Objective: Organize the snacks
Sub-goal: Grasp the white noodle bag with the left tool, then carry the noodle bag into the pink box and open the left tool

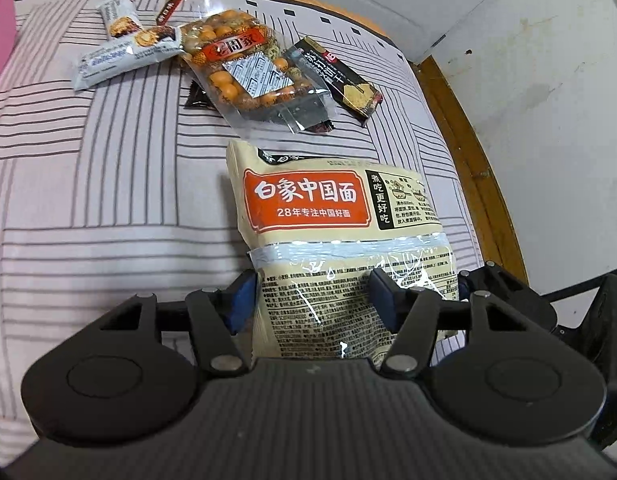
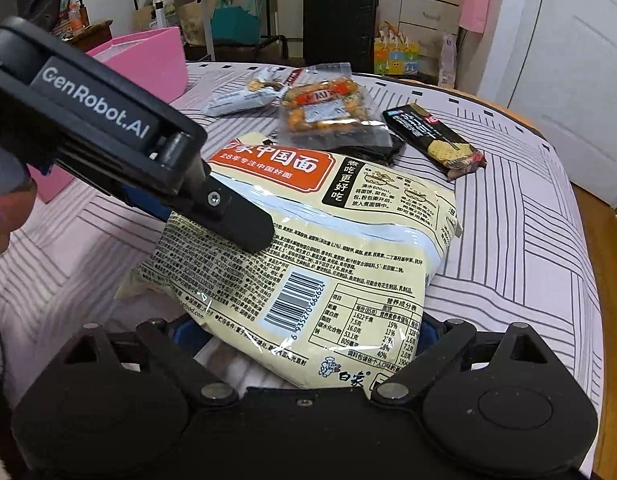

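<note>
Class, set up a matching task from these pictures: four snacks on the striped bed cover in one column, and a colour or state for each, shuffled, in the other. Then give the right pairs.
Things
1. noodle pack
2. clear nut bag
3. black cracker pack
4. white biscuit packet

Descriptions
A. lies farthest left in the left wrist view
B. orange balls show through it
C. dark wrapper, nearest the wooden bed edge
D. cream with an orange banner, between the fingers of the left tool

Pairs: 1-D, 2-B, 3-C, 4-A

Home bedroom: striped bed (image 2: 528,240), suitcase (image 2: 339,20).
</note>
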Motion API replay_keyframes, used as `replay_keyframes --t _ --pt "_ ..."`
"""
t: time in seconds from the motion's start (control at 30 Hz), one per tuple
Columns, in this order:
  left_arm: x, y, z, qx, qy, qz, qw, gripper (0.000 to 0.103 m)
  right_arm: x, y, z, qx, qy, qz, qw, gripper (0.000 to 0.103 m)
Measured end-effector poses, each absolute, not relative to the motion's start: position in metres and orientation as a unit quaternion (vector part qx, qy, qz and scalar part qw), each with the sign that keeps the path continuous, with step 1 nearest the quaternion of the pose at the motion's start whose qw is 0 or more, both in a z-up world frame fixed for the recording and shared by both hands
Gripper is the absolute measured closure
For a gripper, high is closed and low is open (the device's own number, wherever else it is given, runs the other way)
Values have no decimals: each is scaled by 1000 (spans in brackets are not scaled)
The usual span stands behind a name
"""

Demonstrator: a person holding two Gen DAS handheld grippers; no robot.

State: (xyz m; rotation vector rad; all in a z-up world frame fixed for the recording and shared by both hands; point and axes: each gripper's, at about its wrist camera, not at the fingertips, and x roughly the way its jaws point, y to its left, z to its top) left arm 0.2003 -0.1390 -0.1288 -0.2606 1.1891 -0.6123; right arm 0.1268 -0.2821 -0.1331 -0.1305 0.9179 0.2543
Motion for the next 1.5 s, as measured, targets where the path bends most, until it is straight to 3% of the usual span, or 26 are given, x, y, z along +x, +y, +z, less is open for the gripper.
replay_keyframes --t 0.97,1.5 --pt "117 1 -24 -140 516 -234 812 42 79 -155 -35 -145 400 216 879 5" --pt "142 123 22 -192 438 -159 864 42 153 -64 13 -161 347 321 867 6"
